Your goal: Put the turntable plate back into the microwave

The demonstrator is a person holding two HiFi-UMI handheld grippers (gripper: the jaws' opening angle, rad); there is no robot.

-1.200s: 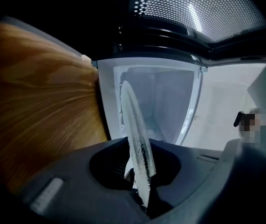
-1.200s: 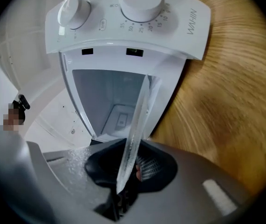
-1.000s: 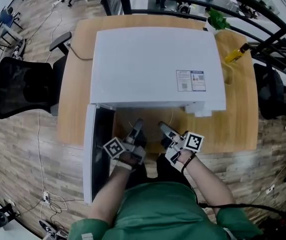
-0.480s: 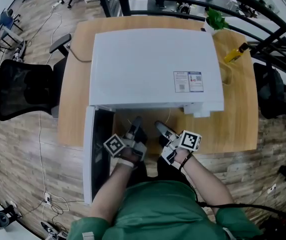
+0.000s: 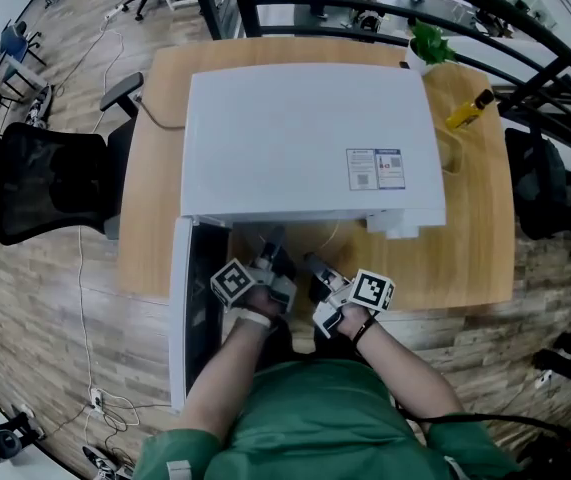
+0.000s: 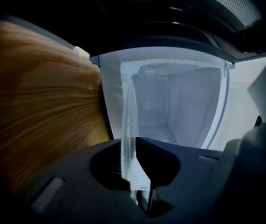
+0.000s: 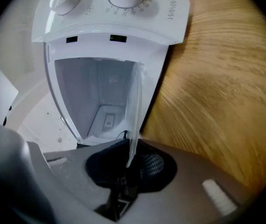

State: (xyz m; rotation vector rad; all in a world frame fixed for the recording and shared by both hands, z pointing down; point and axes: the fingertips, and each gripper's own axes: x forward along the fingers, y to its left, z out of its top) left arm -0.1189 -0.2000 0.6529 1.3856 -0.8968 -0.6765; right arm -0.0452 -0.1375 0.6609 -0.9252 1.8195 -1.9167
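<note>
Two claws share one sheet of glass, so grip is my main worry. L claw (image 5: 270, 258) pinches the plate (image 6: 128, 125) by one rim and R claw (image 5: 317, 268) pinches the opposite rim. The plate hangs between them just in front of the microwave (image 5: 305, 138), facing its open cavity (image 6: 170, 106) and not yet inside. L jaws have just been opening a touch and R jaws just closing, w/ glass between the pads on both sides, so I doubt the pressure is even. Glass is slick: if either side eases more, that rim could slide out, drop on the table (image 5: 475, 248) and chip or crack. If my hands drift apart, or one leads going in, the plate could twist out of a pinch. The opening looks snug, so an off-centre push may knock a rim vs the cavity frame. The door (image 5: 197, 308) stands open beside L claw, and a bump there would jolt the hold. I can't make out a hub on the cavity floor, so if the plate is set down off-centre it may sit rocking.
</note>
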